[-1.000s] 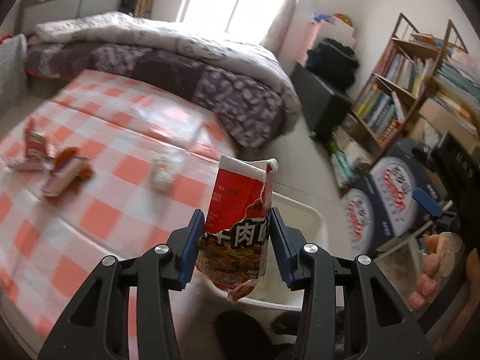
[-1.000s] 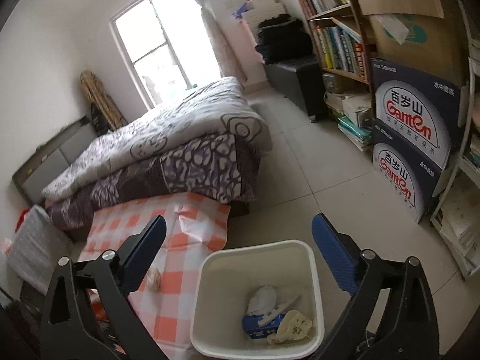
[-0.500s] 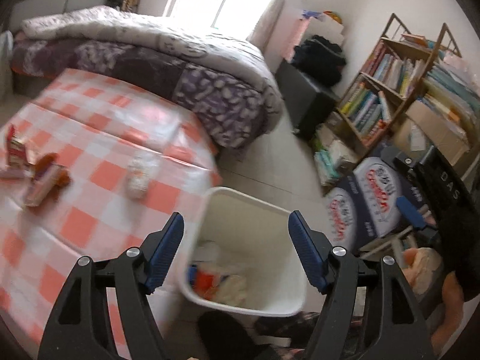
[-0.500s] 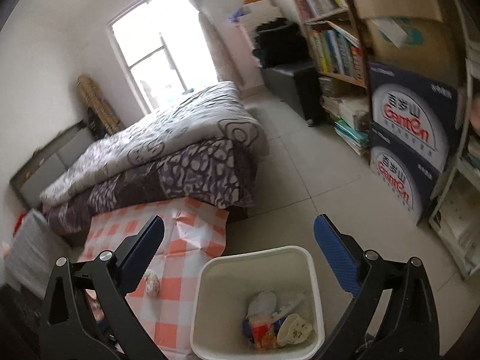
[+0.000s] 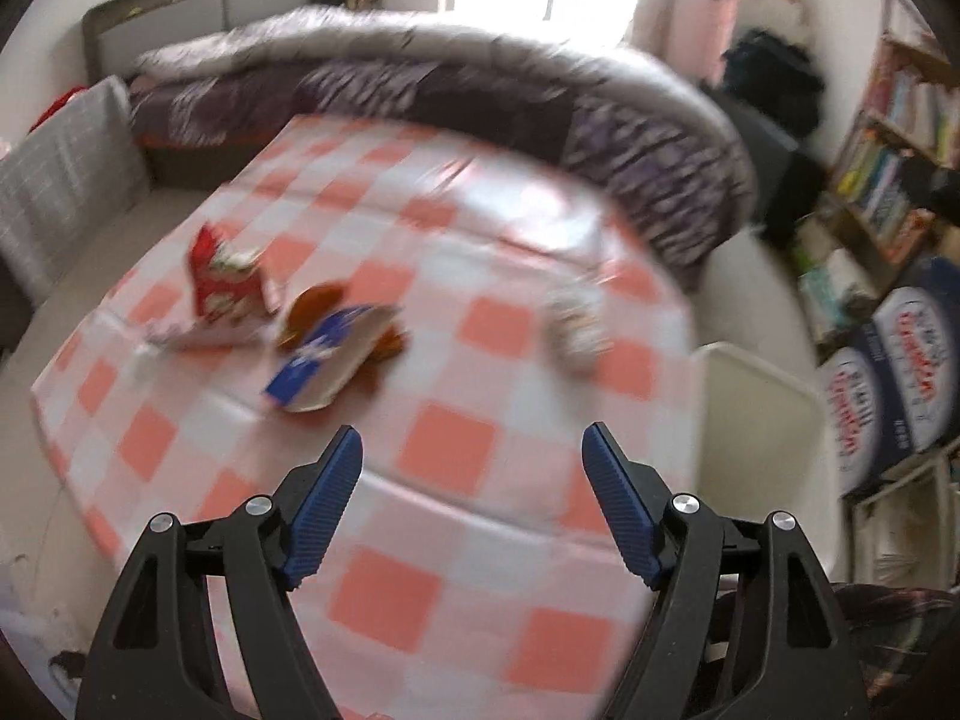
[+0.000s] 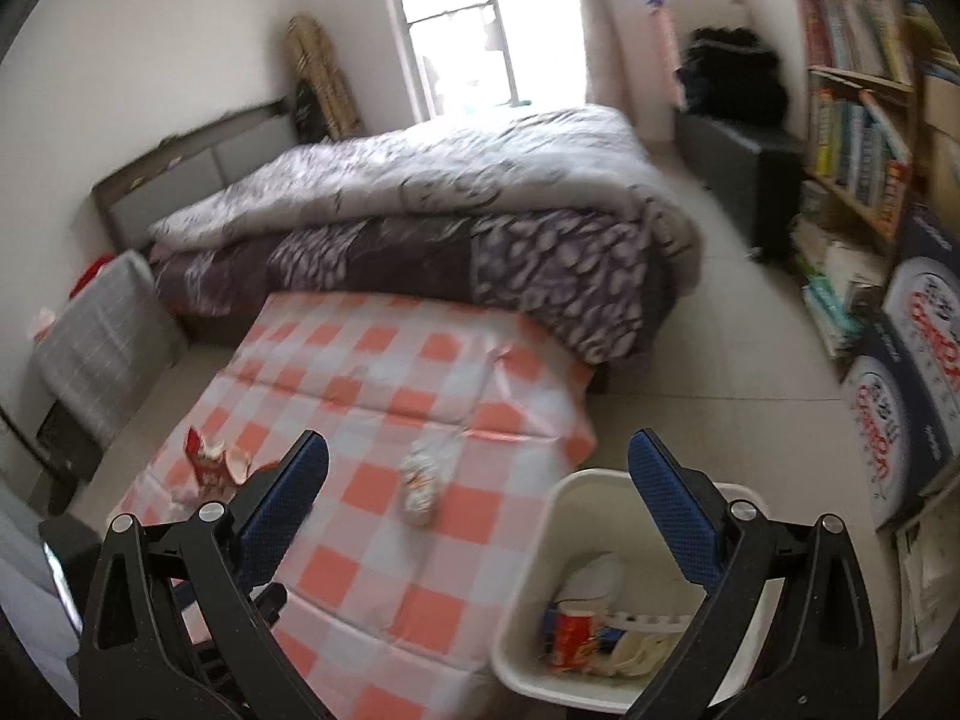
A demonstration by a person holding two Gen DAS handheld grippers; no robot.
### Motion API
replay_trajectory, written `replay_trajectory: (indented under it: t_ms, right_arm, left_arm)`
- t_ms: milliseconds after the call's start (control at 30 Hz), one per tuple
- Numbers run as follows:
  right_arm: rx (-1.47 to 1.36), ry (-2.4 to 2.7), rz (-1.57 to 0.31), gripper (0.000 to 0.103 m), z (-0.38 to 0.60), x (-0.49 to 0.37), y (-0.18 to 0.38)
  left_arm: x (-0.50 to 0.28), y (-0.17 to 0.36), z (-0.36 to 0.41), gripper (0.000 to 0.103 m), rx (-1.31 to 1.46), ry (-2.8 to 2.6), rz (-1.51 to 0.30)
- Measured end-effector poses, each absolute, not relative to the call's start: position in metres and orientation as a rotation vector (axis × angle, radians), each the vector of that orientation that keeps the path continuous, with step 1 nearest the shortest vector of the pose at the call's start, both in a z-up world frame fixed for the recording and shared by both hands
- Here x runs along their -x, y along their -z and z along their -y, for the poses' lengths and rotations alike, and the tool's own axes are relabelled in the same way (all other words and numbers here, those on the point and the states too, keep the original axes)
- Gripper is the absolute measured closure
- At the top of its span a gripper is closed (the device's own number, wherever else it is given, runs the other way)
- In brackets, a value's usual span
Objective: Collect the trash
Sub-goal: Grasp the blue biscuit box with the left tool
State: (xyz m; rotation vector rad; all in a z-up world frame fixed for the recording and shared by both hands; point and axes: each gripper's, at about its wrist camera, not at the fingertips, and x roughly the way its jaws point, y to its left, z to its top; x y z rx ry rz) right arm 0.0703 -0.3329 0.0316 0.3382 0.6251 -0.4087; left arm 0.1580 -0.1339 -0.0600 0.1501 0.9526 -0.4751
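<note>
My left gripper (image 5: 474,450) is open and empty above the red-and-white checked cloth (image 5: 444,450). On the cloth lie a red torn packet (image 5: 219,285), a blue-and-brown wrapper (image 5: 336,354) and a crumpled pale wrapper (image 5: 573,327). The white bin (image 5: 762,396) stands at the cloth's right edge. My right gripper (image 6: 477,459) is open and empty, above the cloth (image 6: 372,396) and the bin (image 6: 540,630). The bin holds a red noodle packet (image 6: 570,639) and other trash. The crumpled wrapper (image 6: 423,474) and red packet (image 6: 207,465) show there too.
A bed with a patterned quilt (image 6: 450,204) lies behind the cloth. A bookshelf (image 6: 858,96) and blue printed boxes (image 6: 906,384) stand on the right. A grey cushion (image 6: 99,342) sits on the left.
My left gripper let go of the red noodle packet, which now lies in the bin. Both grippers have swung left toward the cloth.
</note>
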Motion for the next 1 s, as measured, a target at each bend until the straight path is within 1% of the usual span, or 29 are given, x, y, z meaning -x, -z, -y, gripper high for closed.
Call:
replay_trajectory:
  t_ms: [133,200,300,400,467,533,600,633,667,833,1000]
  right_arm:
    - [-0.356,0.394,-0.707,0.007,0.334,-0.088,-0.003]
    - [-0.451,0.367,-0.761,0.007,0.344,-0.094,0.008]
    - [-0.515,0.351,-0.770,0.007,0.352,-0.097,0.009]
    - [-0.556,0.369,-0.786,0.007,0.362,-0.102,0.013]
    - [-0.582,0.370,-0.805,0.007,0.365,-0.108,0.019]
    - [-0.580,0.384,-0.820,0.007,0.367,-0.115,0.024]
    - [-0.563,0.397,-0.830,0.007,0.365,-0.123,0.028]
    - [-0.558,0.395,-0.835,0.007,0.363,-0.126,0.029]
    - [-0.554,0.388,-0.845,0.007,0.360,-0.130,0.032]
    - [-0.551,0.399,-0.896,0.007,0.347,-0.145,0.051]
    - [-0.538,0.418,-0.992,0.007,0.335,-0.171,0.079]
  left_arm:
    - [-0.203,0.087,0.116,0.029,-0.174,0.463,-1.061]
    - [-0.226,0.098,0.115,0.029,-0.195,0.495,-1.118]
    - [-0.264,0.118,0.120,0.029,-0.198,0.540,-1.235]
    - [-0.294,0.135,0.122,0.029,-0.182,0.566,-1.298]
    - [-0.311,0.149,0.120,0.024,-0.145,0.576,-1.340]
    - [-0.317,0.159,0.115,0.024,-0.113,0.569,-1.373]
    - [-0.316,0.159,0.107,0.025,-0.075,0.585,-1.342]
    - [-0.312,0.158,0.103,0.039,-0.058,0.588,-1.330]
    - [-0.305,0.157,0.099,0.046,-0.058,0.598,-1.316]
    - [-0.274,0.149,0.080,0.047,-0.043,0.588,-1.292]
    - [-0.237,0.107,0.038,0.047,0.063,0.517,-1.217]
